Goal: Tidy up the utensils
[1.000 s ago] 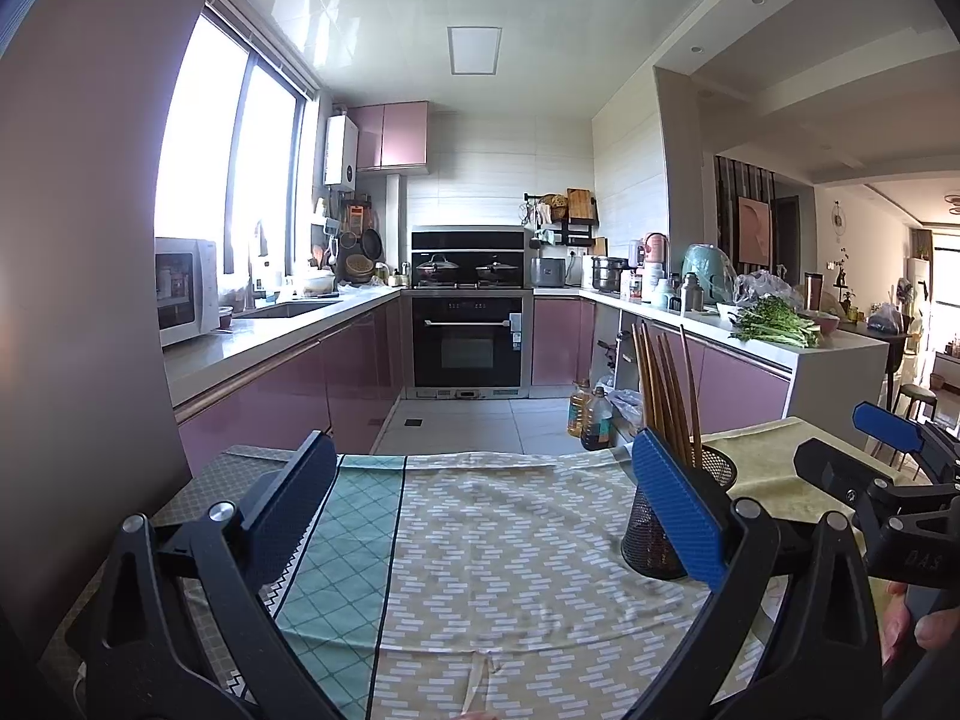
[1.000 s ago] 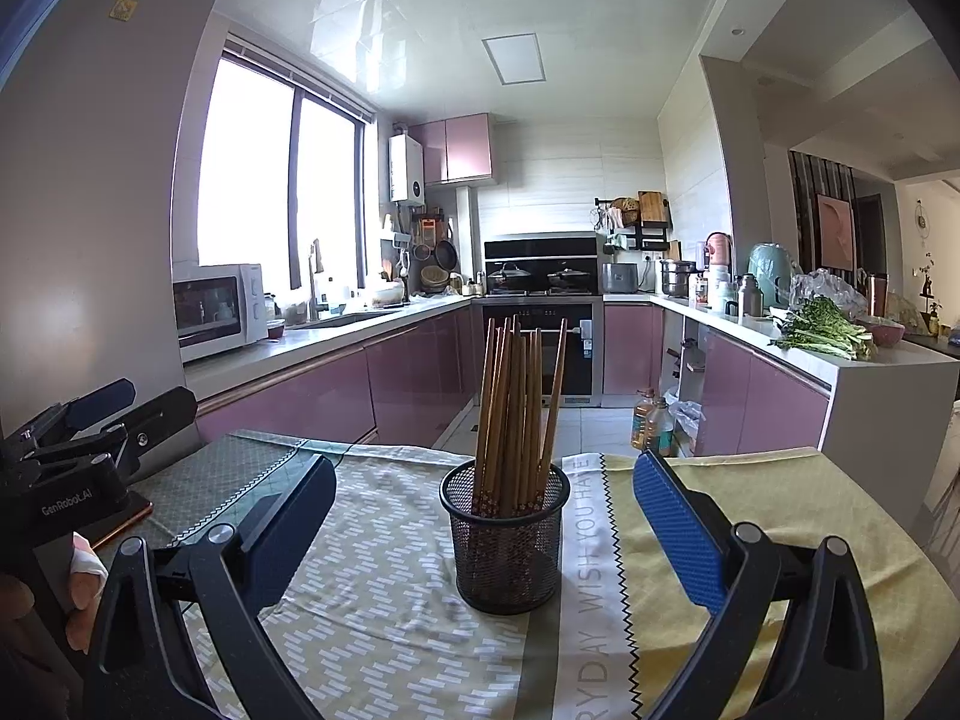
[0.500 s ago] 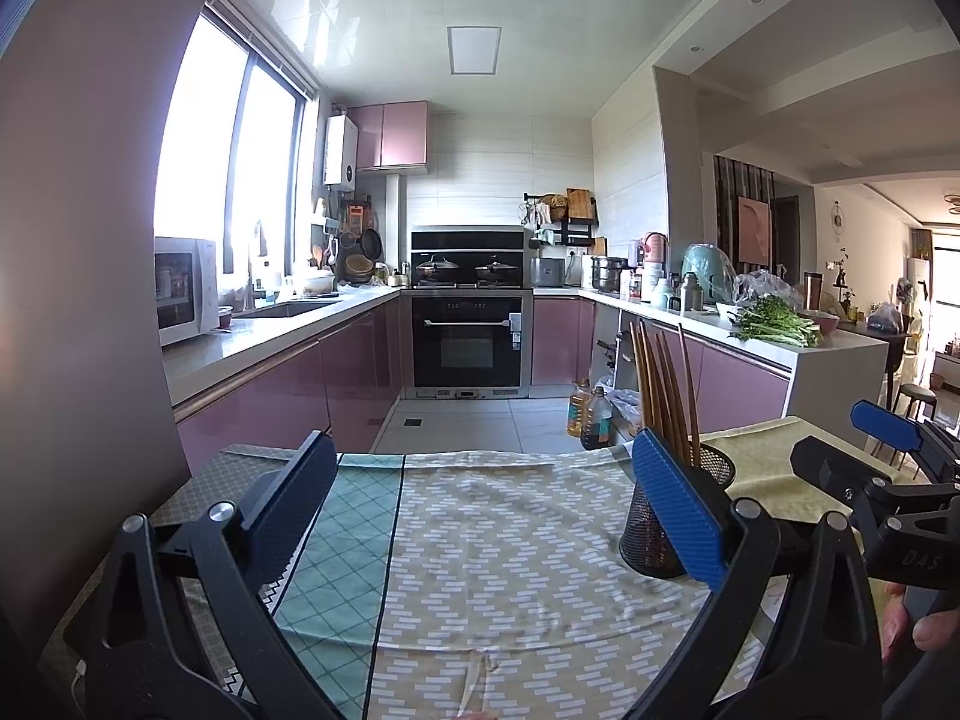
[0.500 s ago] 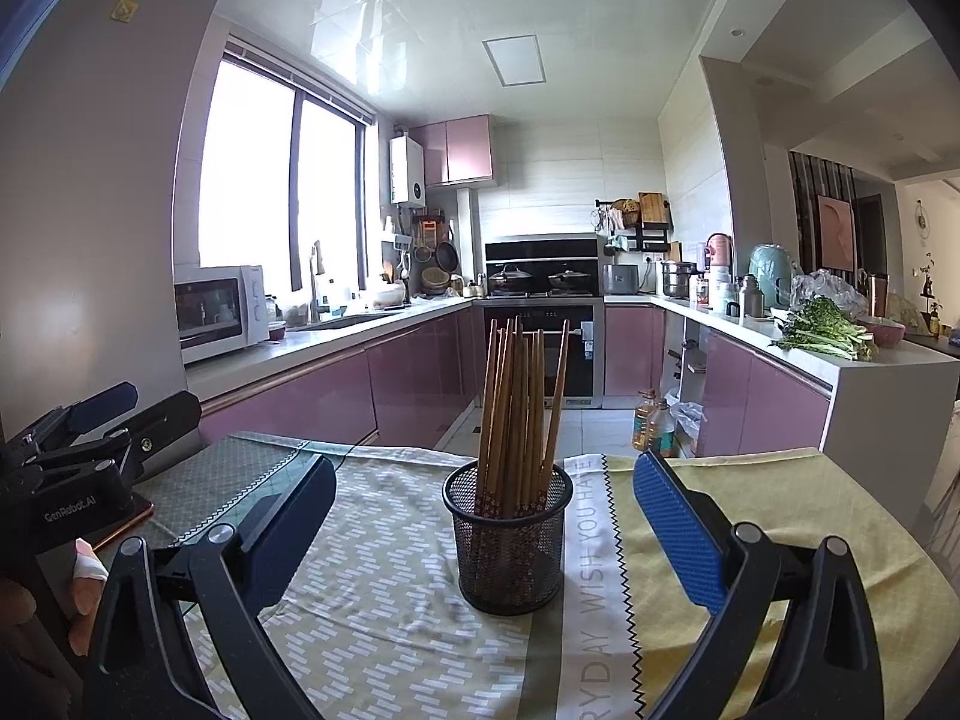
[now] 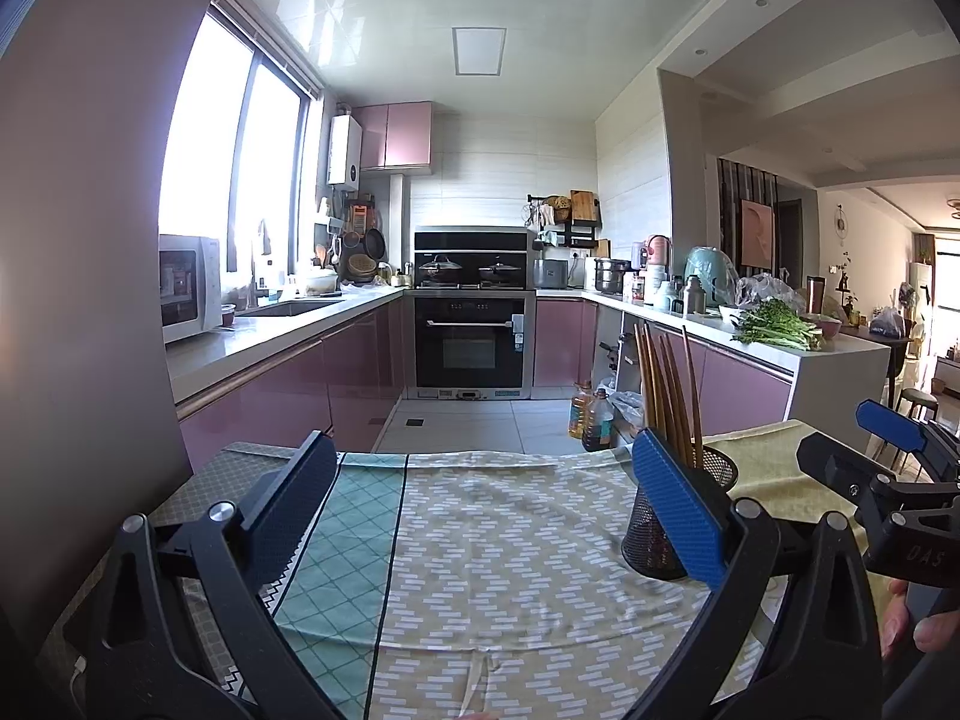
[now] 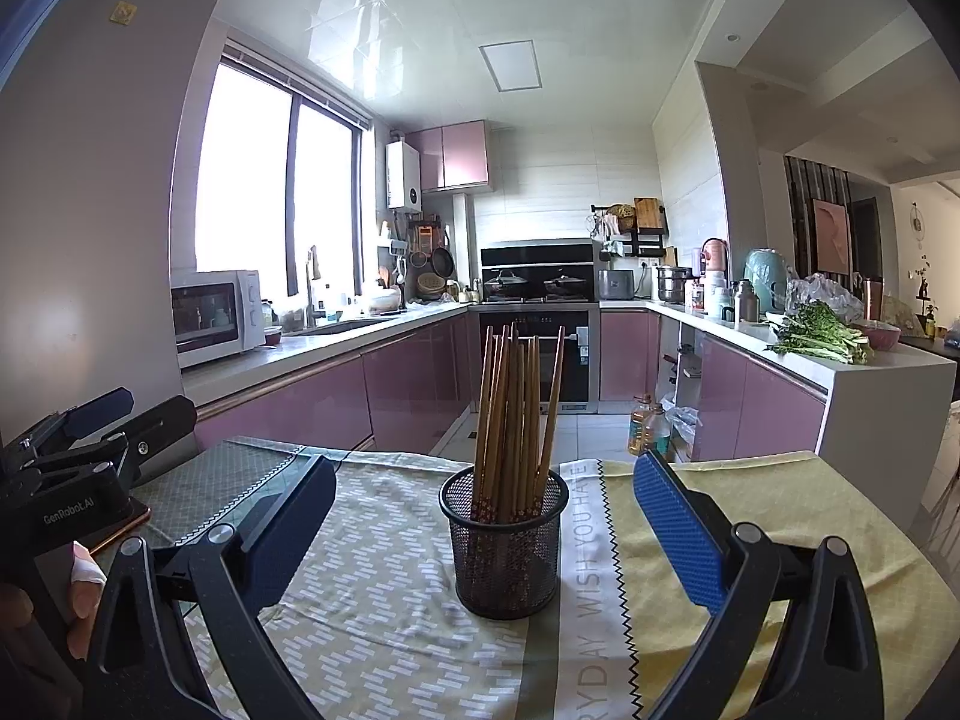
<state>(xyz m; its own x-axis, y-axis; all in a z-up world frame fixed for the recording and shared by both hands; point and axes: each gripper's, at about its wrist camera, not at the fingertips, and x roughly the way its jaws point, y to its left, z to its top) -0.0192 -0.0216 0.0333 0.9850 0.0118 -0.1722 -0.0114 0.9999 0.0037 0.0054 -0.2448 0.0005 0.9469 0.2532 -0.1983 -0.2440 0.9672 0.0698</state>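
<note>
Chopsticks (image 6: 516, 414) upright in mesh holder (image 6: 504, 546) on the tablecloth (image 6: 372, 594), same spot as 1 s ago. Right gripper (image 6: 480, 516) wide open, holder centred ahead between its fingers, no contact. Left gripper (image 5: 480, 504) open, empty, unmoved; holder by its right finger.

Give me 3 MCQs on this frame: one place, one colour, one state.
1. Where are the chopsticks?
A. flat on the cloth
B. upright in the mesh cup
C. in the sink

2. Colour of the pads on the right hand-held gripper?
A. blue
B. red
C. white

3. State of the left hand-held gripper?
A. shut on the cup
B. shut on a chopstick
C. open, holding nothing

Key: B, they stand in the cup; A, pads are blue; C, only cloth shows between its wide-apart fingers.
</note>
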